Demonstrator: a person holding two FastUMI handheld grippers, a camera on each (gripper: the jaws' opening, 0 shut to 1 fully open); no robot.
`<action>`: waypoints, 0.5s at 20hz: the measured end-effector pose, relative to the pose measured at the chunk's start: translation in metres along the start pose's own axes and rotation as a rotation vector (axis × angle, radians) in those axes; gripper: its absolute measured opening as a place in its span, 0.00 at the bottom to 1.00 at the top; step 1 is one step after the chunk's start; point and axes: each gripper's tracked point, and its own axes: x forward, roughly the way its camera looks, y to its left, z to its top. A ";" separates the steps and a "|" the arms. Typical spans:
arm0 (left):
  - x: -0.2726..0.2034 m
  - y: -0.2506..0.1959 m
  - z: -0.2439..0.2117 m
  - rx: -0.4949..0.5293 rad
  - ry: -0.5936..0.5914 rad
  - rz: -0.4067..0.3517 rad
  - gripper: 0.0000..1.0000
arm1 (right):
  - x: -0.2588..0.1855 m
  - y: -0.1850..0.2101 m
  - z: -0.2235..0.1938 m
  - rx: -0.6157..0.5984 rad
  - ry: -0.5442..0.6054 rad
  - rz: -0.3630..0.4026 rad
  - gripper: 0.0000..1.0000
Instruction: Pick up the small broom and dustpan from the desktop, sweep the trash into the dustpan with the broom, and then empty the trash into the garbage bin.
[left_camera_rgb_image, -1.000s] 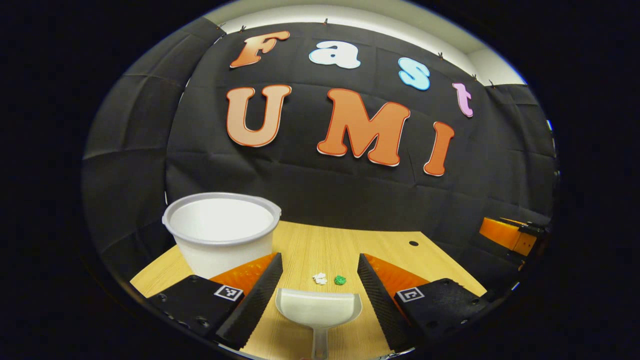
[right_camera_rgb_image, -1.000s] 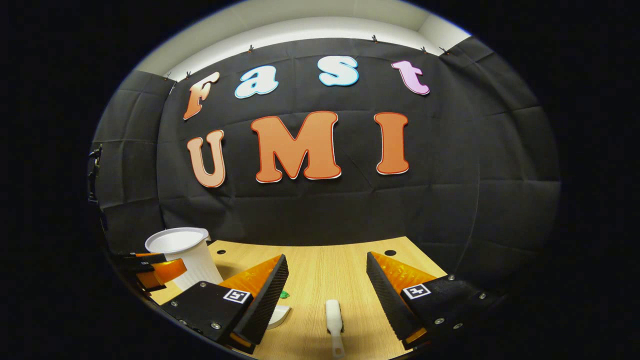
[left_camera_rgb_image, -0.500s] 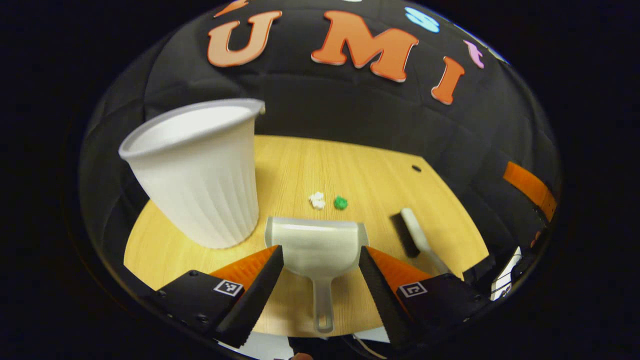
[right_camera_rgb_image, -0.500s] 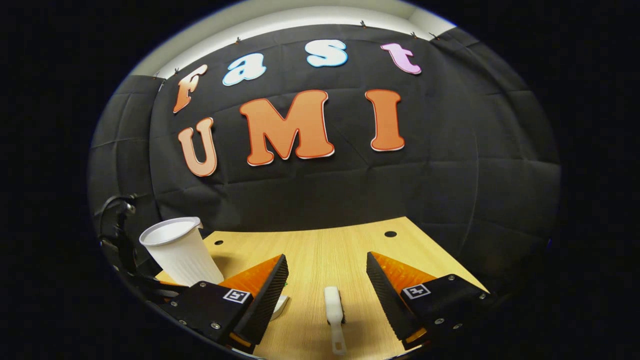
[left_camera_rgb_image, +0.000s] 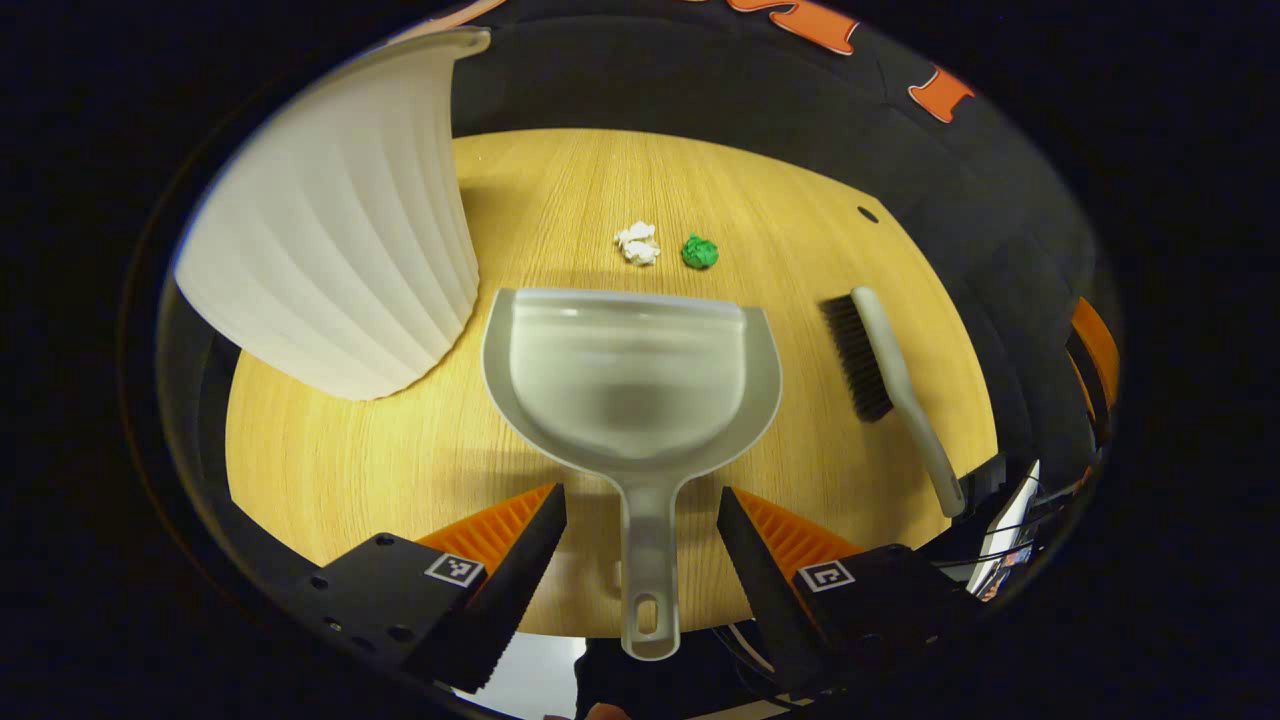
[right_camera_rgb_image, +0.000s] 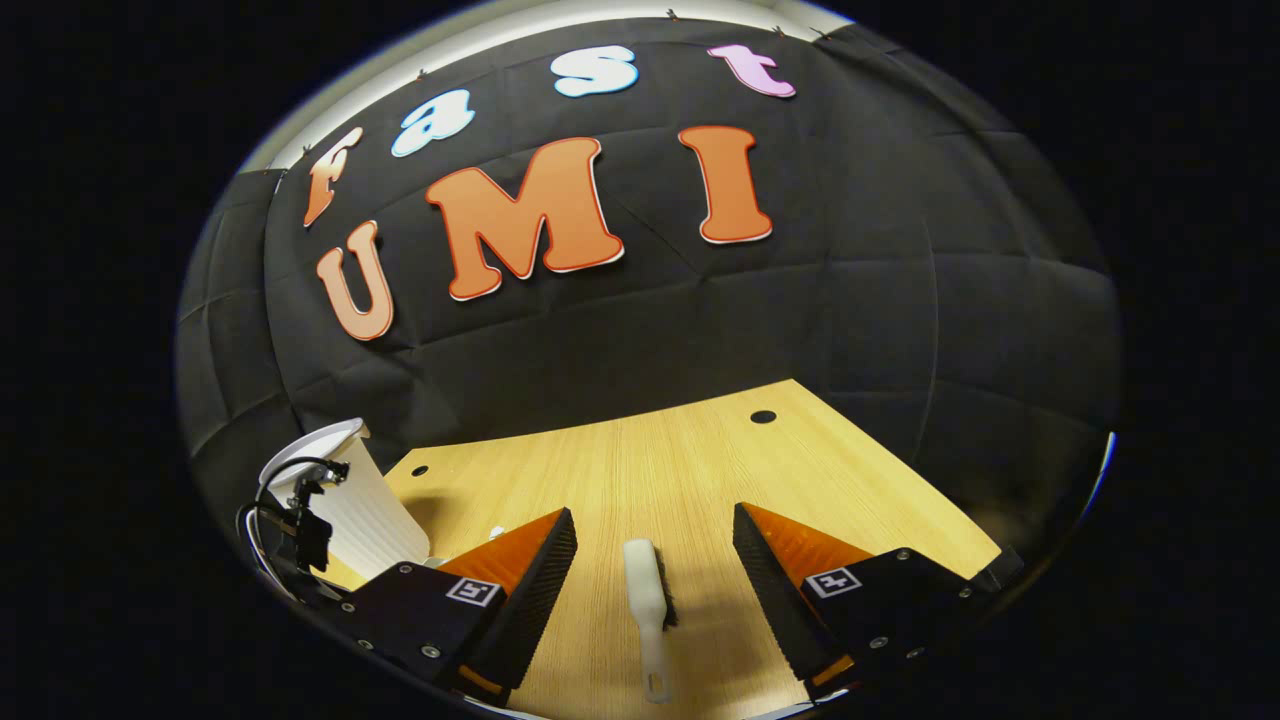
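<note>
Dustpan (left_camera_rgb_image: 630, 375) handle toward left tool (left_camera_rgb_image: 640, 545), broom (left_camera_rgb_image: 885, 375) alongside

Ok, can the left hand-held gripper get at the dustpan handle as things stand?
Probably yes. The left hand-held gripper is open with the dustpan handle lying between its fingers, nothing across it. The garbage bin stands off to one side.

From where I sit this is a staged recording booth, not a lived-in room: black cloth (right_camera_rgb_image: 640, 330) hangs pinned as a wall straight ahead of my right claw, with a strip of pale plain wall (right_camera_rgb_image: 480, 45) above it. Below both claws lies a light wood-grain desktop (left_camera_rgb_image: 340, 470) with cable holes (right_camera_rgb_image: 763, 416) in it. Off past its near right edge, cables and equipment (left_camera_rgb_image: 1010, 540) crowd beside my left claw.
</note>
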 end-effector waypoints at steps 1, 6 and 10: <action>0.003 0.000 0.002 0.022 0.020 0.008 0.99 | 0.002 -0.003 0.001 -0.016 -0.005 -0.008 0.95; 0.018 -0.006 0.005 0.044 0.114 0.015 0.98 | 0.013 -0.011 0.001 -0.012 0.007 -0.003 0.94; 0.037 0.002 0.009 0.048 0.173 0.046 0.98 | 0.020 -0.015 0.001 -0.020 0.013 0.001 0.95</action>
